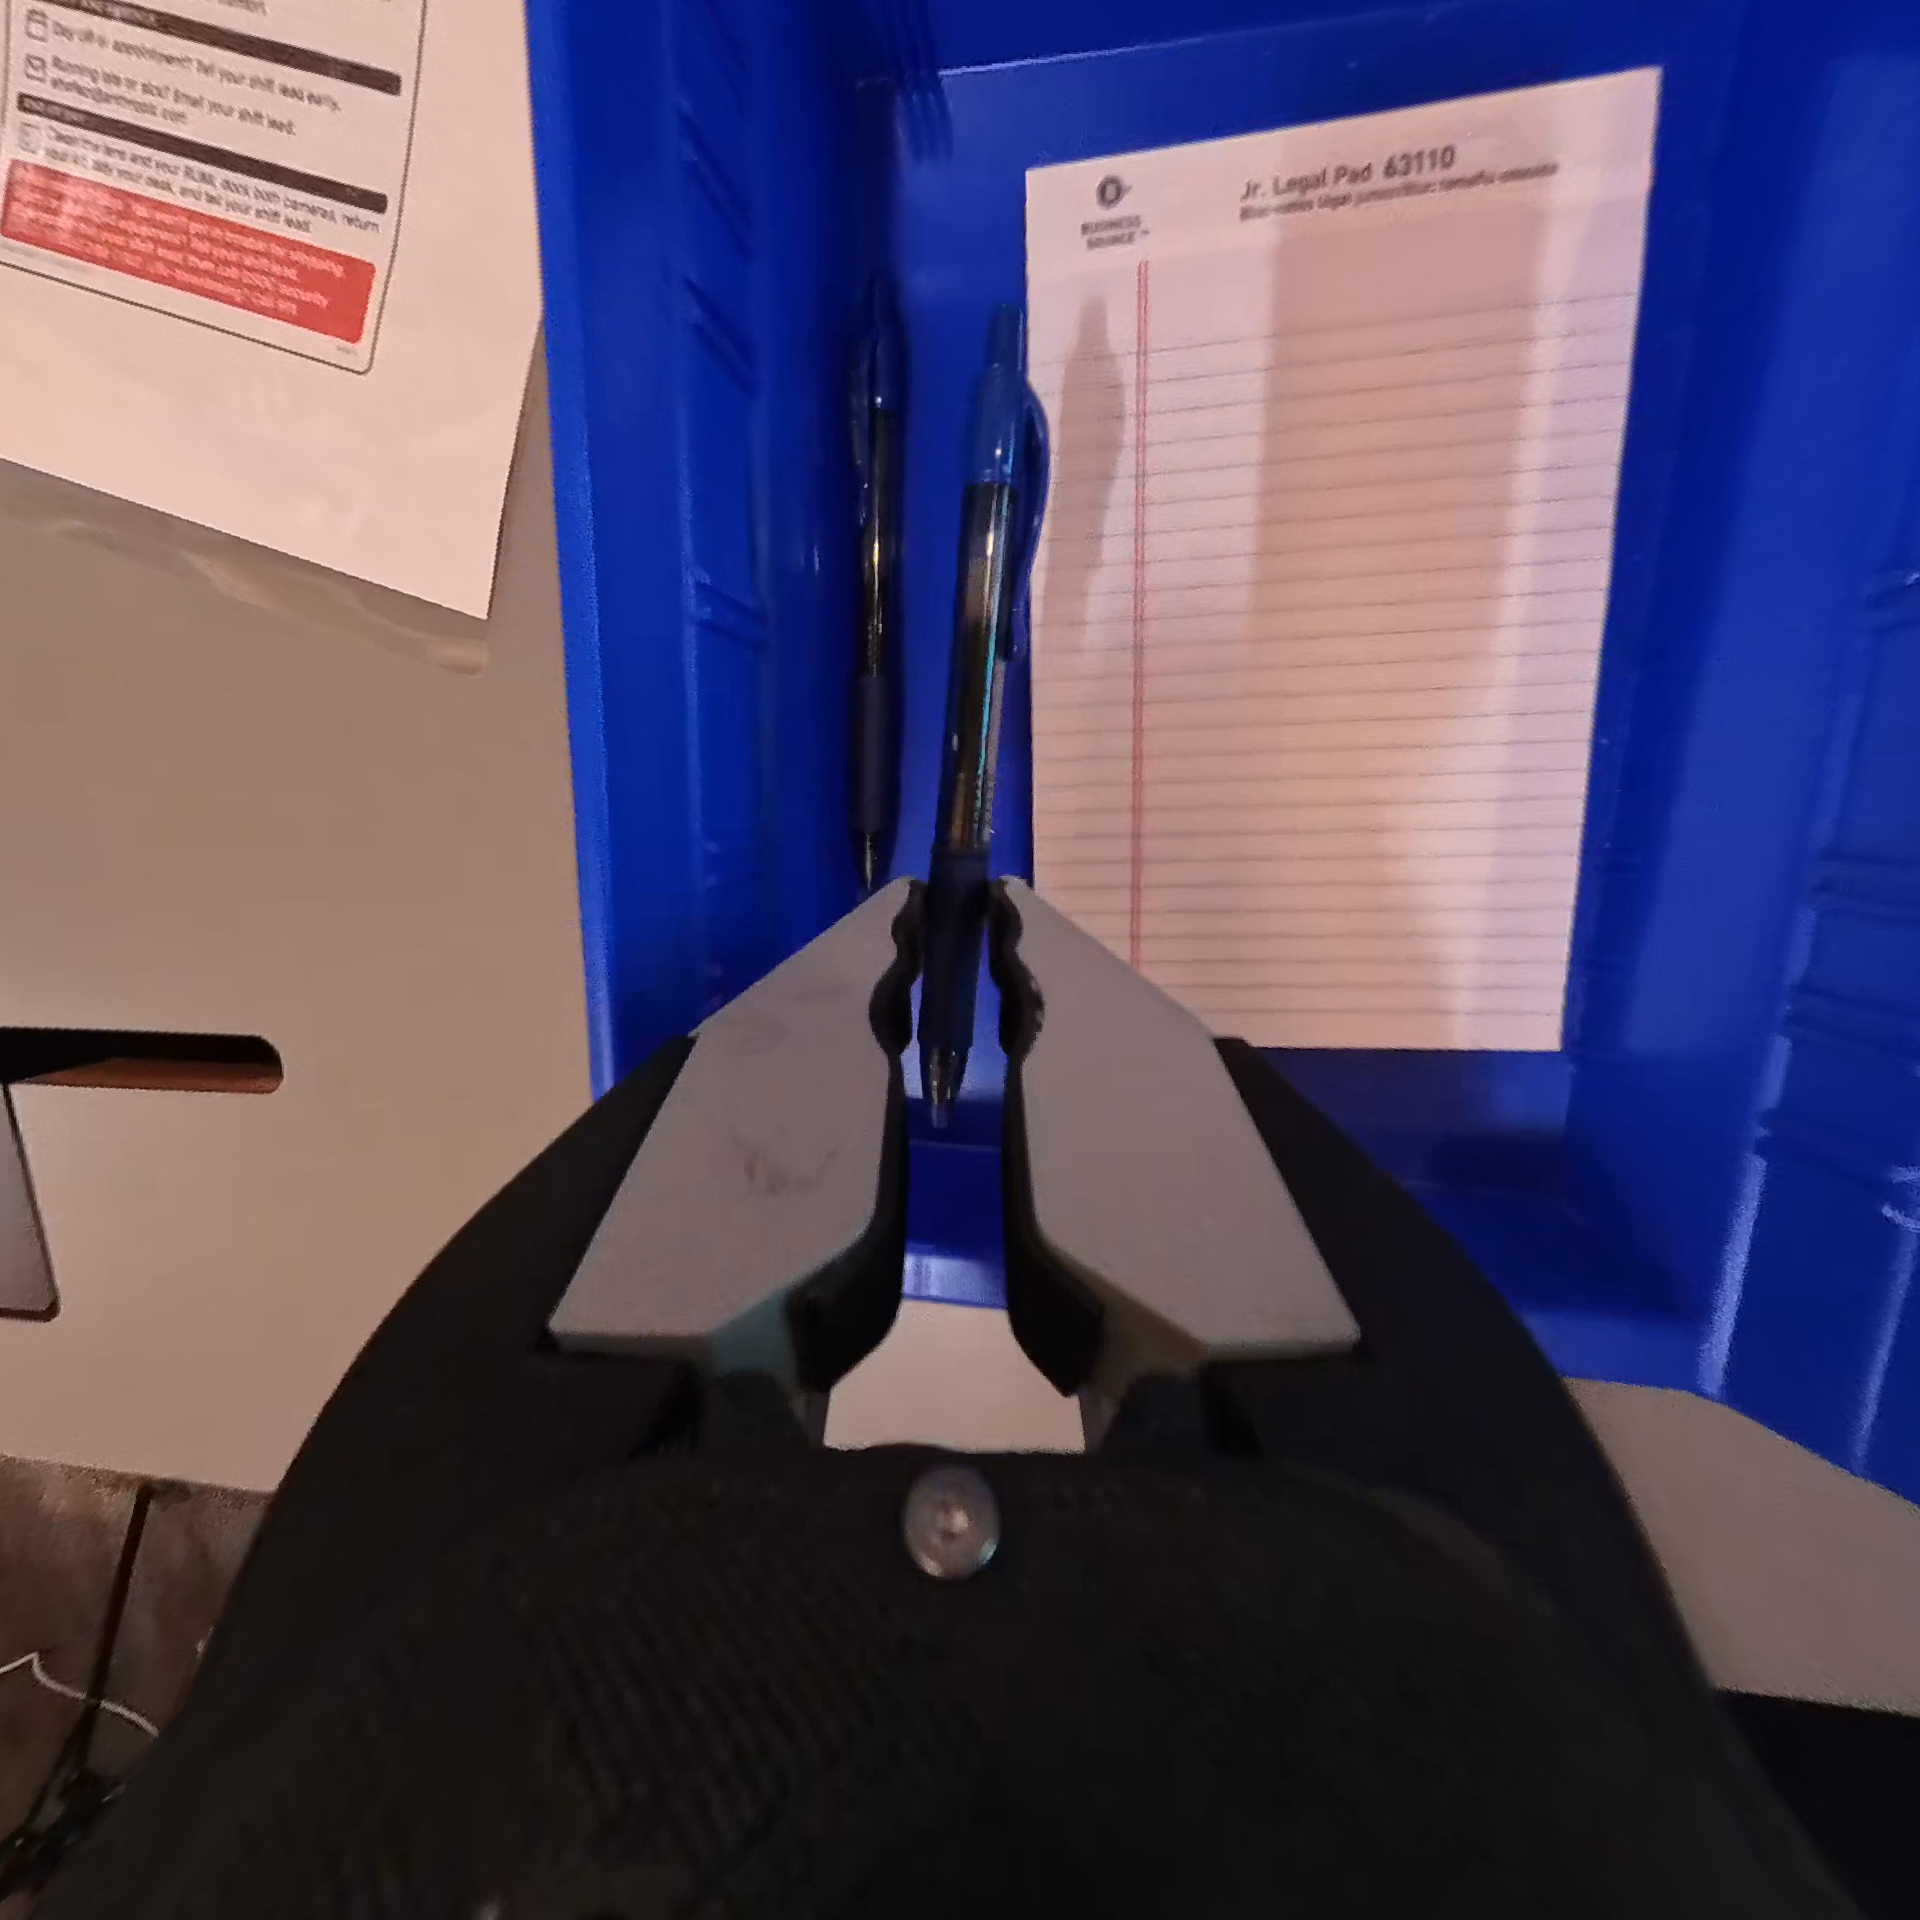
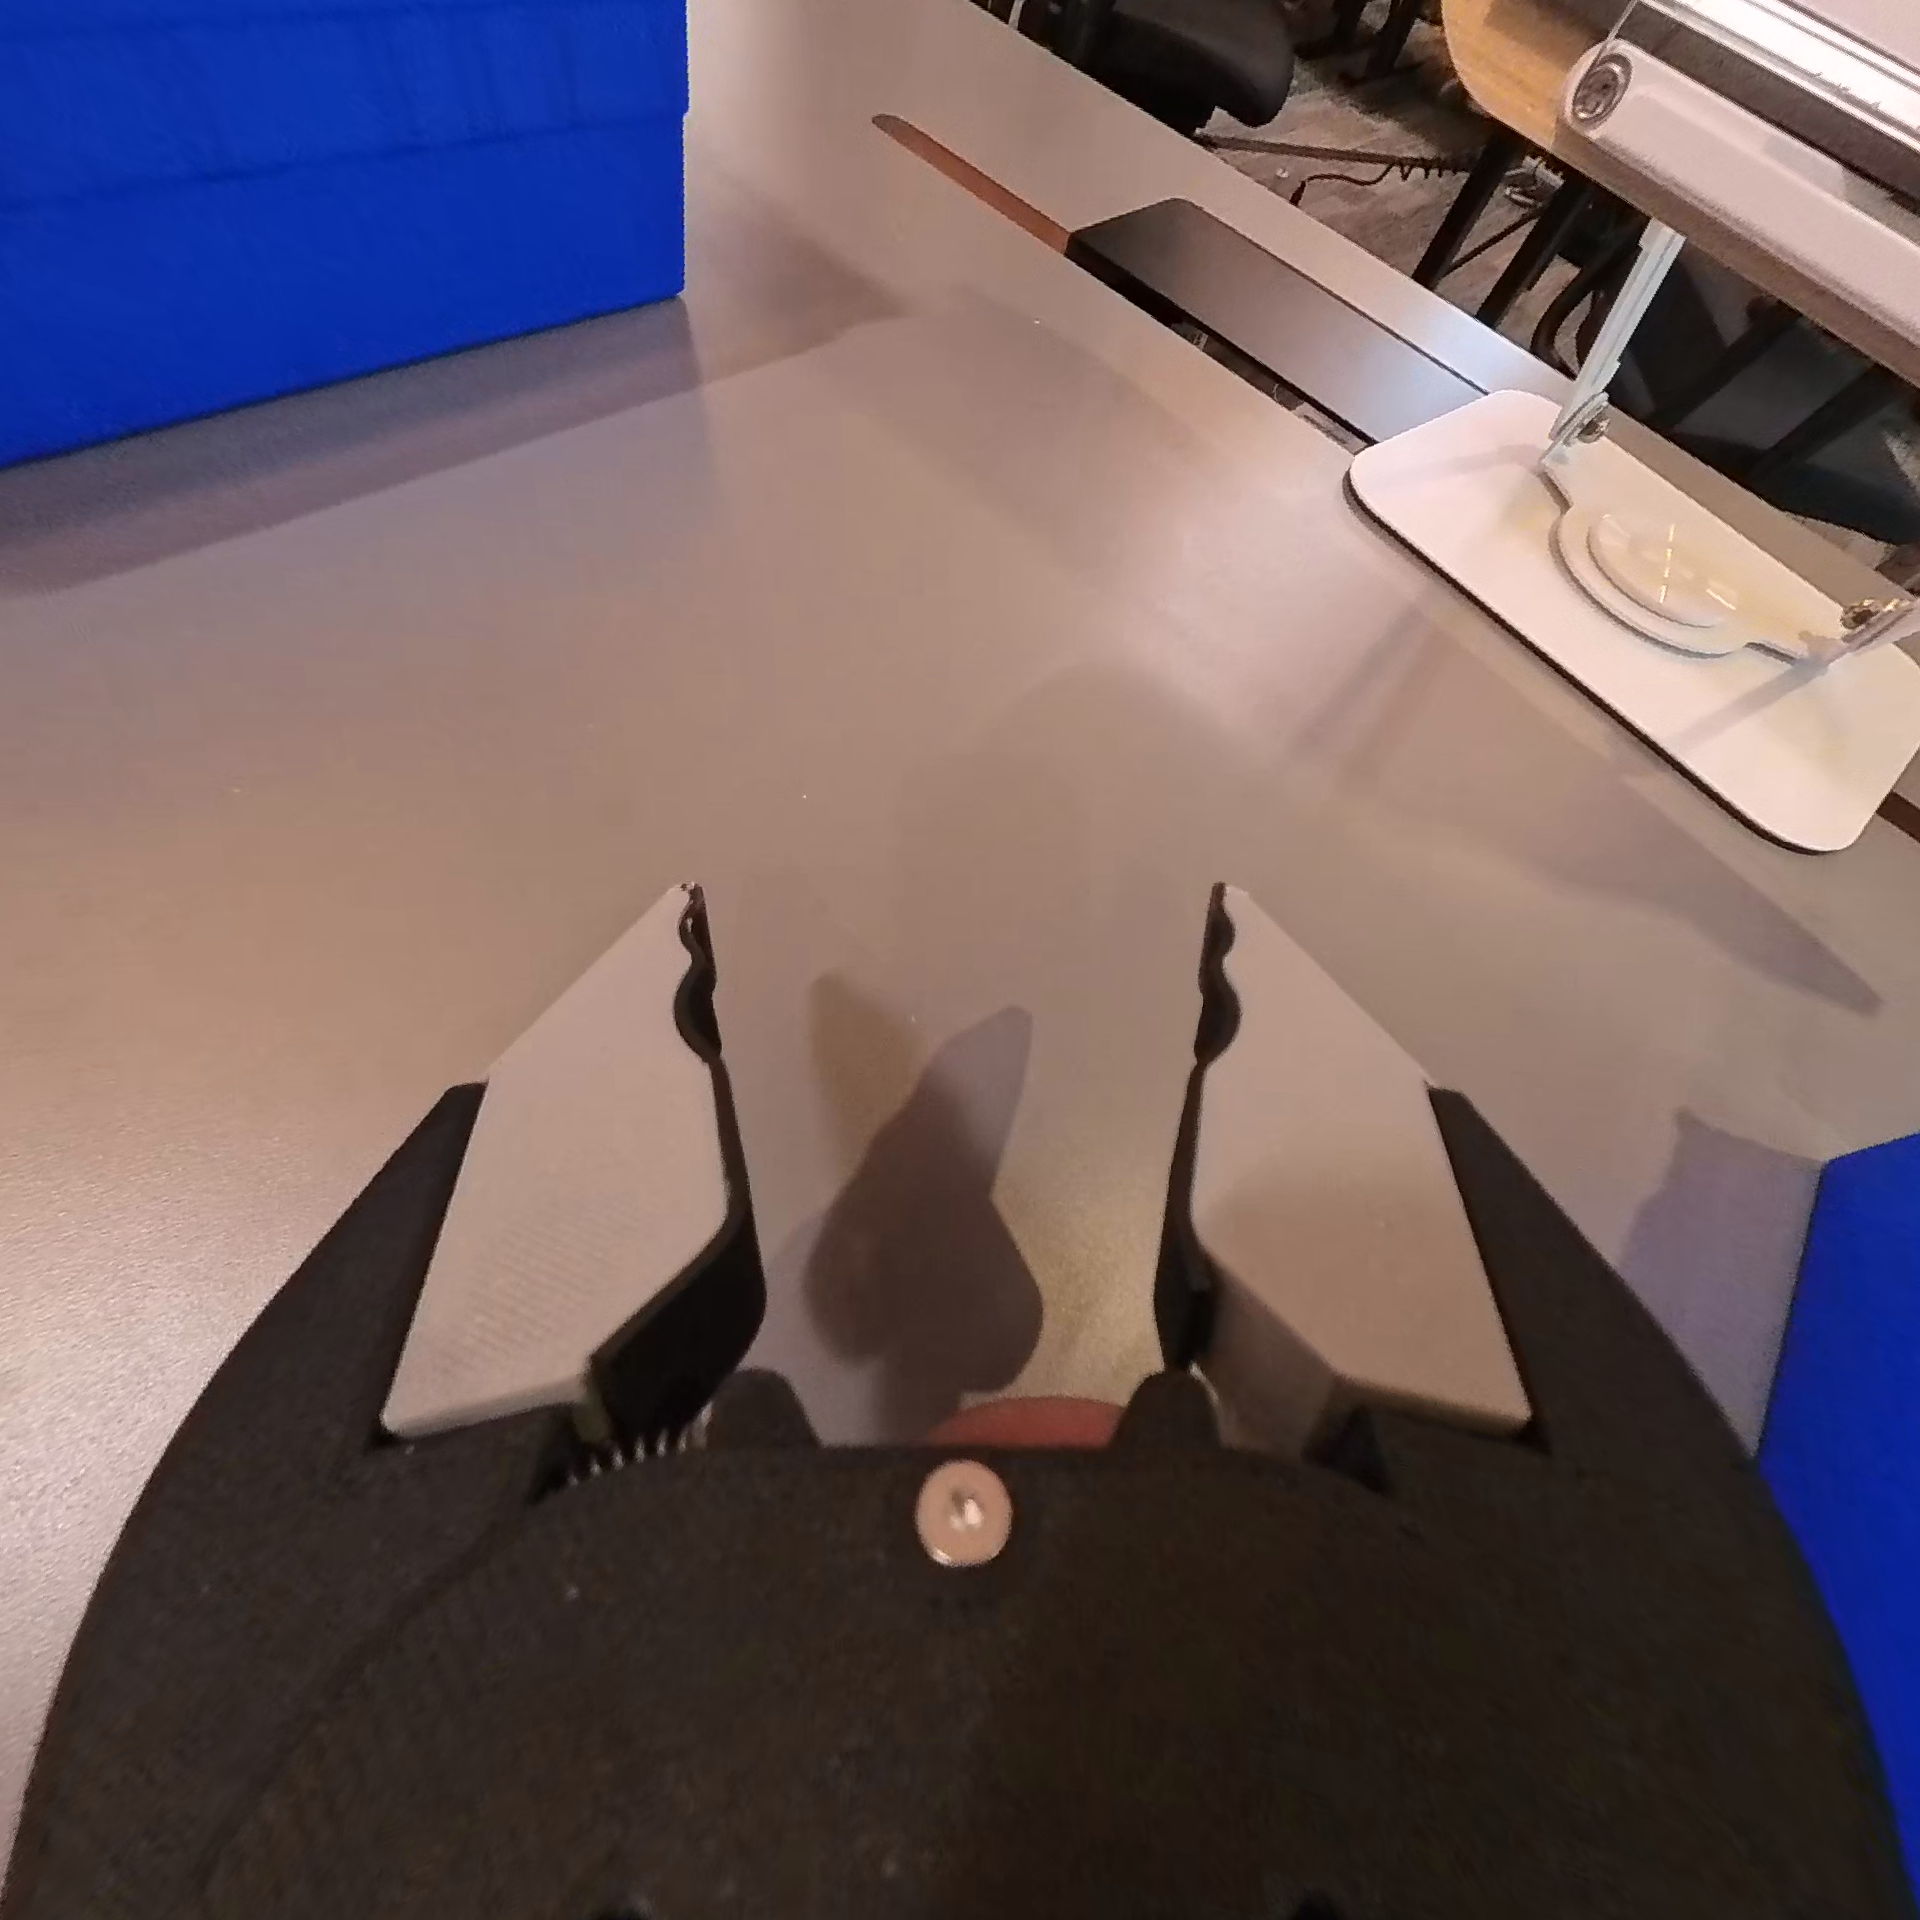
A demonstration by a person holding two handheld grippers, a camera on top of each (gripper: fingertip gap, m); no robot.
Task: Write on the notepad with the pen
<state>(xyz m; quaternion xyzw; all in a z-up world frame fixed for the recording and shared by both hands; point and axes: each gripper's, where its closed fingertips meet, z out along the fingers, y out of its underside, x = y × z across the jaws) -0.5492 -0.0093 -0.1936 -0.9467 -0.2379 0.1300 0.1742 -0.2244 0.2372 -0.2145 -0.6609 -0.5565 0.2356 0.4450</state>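
In the left wrist view my left gripper is shut on a blue pen at its dark grip. The pen's tip points back toward the camera and its clicker end points away. The pen is held just left of a white lined notepad, which lies in a blue bin. The pad's page looks blank. A second dark pen lies in the bin against the left wall. In the right wrist view my right gripper is open and empty above the grey table.
A printed sheet lies on the table left of the bin. In the right wrist view a blue bin wall stands at far left, another blue edge at right, and a white lamp base at far right by the table's edge. The gap from one gripper's tips to the other's is roughly 40 cm.
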